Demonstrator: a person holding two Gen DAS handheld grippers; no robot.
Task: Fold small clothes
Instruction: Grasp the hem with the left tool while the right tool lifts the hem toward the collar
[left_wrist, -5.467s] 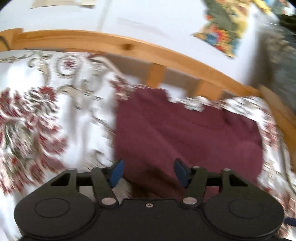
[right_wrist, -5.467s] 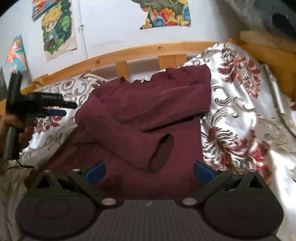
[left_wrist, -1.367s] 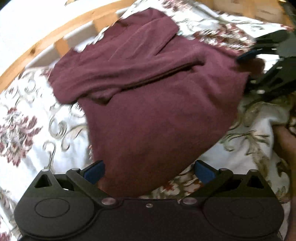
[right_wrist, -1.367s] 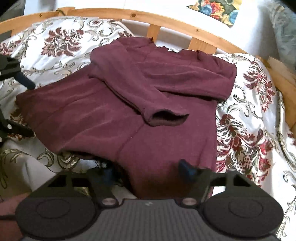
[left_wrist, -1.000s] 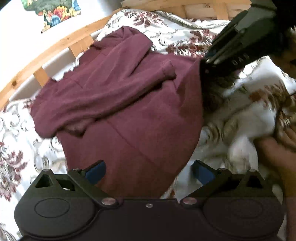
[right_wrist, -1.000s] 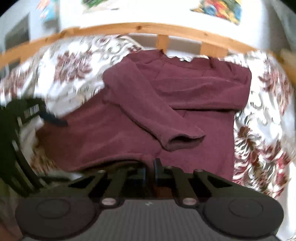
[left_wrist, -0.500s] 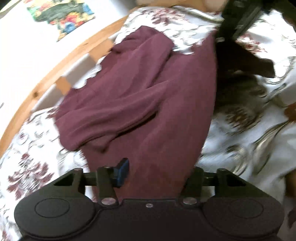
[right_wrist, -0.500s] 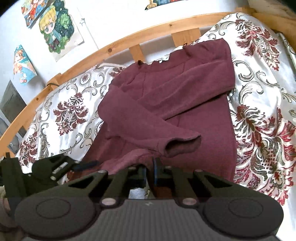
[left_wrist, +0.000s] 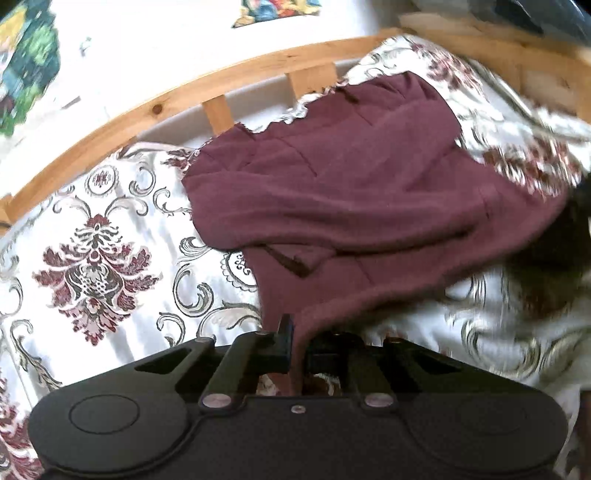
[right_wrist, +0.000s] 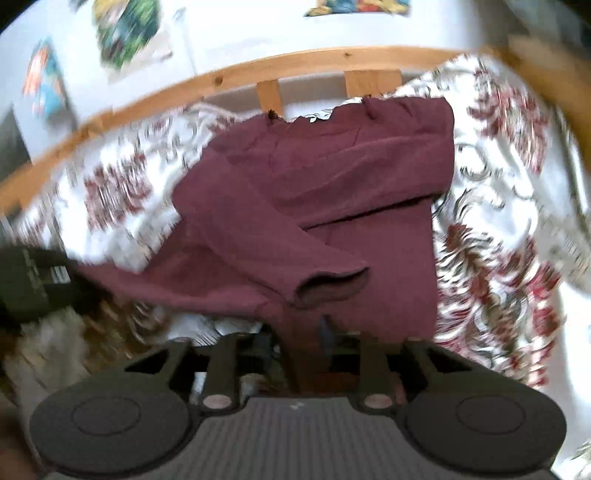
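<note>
A maroon long-sleeved sweater (left_wrist: 351, 192) lies on a floral bedspread (left_wrist: 92, 258), its sleeves folded across the chest. My left gripper (left_wrist: 297, 343) is shut on the sweater's bottom hem at its left corner and lifts it. My right gripper (right_wrist: 295, 343) is shut on the hem at the other bottom corner of the sweater (right_wrist: 314, 192). The hem hangs raised between the two grippers, off the bedspread. The left gripper also shows at the left edge of the right wrist view (right_wrist: 33, 284). A folded sleeve cuff (right_wrist: 332, 288) lies just beyond the right gripper.
A wooden bed rail (left_wrist: 221, 85) with slats curves behind the sweater, also in the right wrist view (right_wrist: 295, 62). Colourful posters (right_wrist: 125, 33) hang on the white wall. Floral bedspread (right_wrist: 498, 258) spreads on both sides of the sweater.
Both grippers closed on the sweater's bottom hem, the right first, then the left. The hem has risen off the bedspread and moved toward the collar.
</note>
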